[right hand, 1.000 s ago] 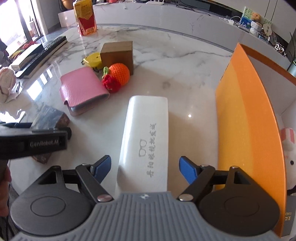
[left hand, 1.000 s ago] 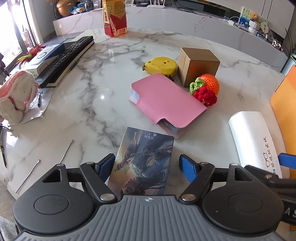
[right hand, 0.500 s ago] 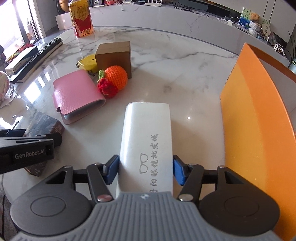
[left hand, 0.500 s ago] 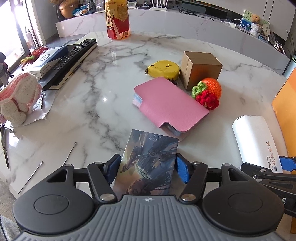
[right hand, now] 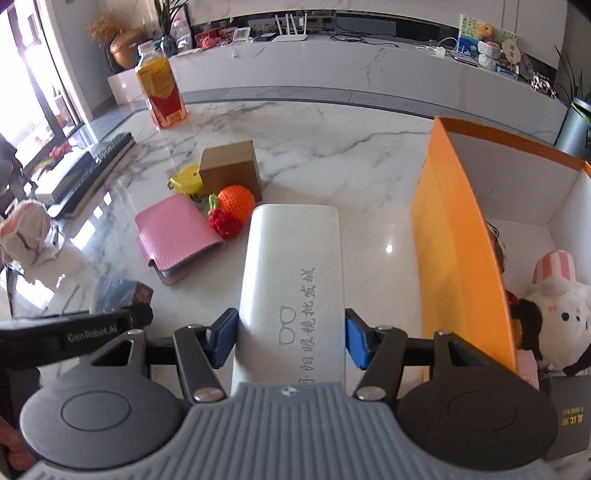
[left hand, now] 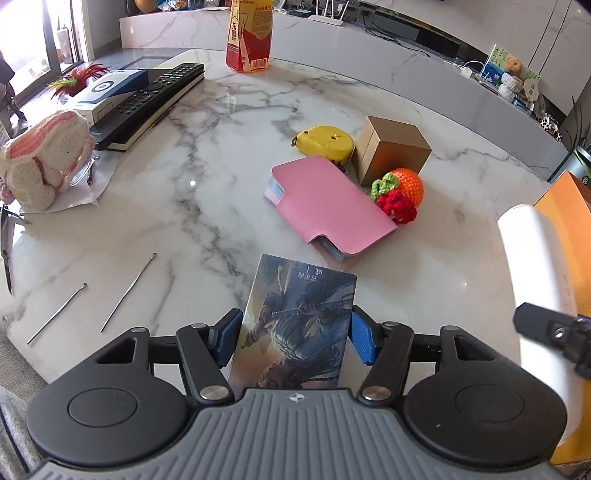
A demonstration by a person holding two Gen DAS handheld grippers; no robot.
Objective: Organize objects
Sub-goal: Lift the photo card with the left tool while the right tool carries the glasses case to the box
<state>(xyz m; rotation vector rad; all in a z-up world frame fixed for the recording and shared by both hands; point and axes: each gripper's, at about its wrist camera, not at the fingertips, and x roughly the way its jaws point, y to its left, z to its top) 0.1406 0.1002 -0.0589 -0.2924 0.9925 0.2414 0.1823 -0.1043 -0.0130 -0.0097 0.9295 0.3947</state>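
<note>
My left gripper [left hand: 293, 341] is shut on a small illustrated box [left hand: 295, 314] and holds it above the marble table [left hand: 207, 192]. My right gripper [right hand: 290, 341] is shut on a white glasses case [right hand: 291, 266], lifted off the table beside the orange storage box [right hand: 458, 236]. The case also shows at the right edge of the left wrist view [left hand: 535, 258]. On the table lie a pink wallet [left hand: 330, 203], a crocheted orange with a red flower [left hand: 400, 192], a brown cube box [left hand: 391, 149] and a yellow tape measure [left hand: 325, 142].
The orange box holds a white plush toy [right hand: 557, 306]. At the far left are a remote [left hand: 155, 96], a blue-white box [left hand: 107, 88] and a crocheted bunny [left hand: 44, 155]. A drink carton [left hand: 251, 33] stands at the back. Thin metal needles [left hand: 125, 291] lie near the front edge.
Both grippers closed on their objects and lifted them. The illustrated box and the glasses case now hang above the table, and the right view has risen over the orange box.
</note>
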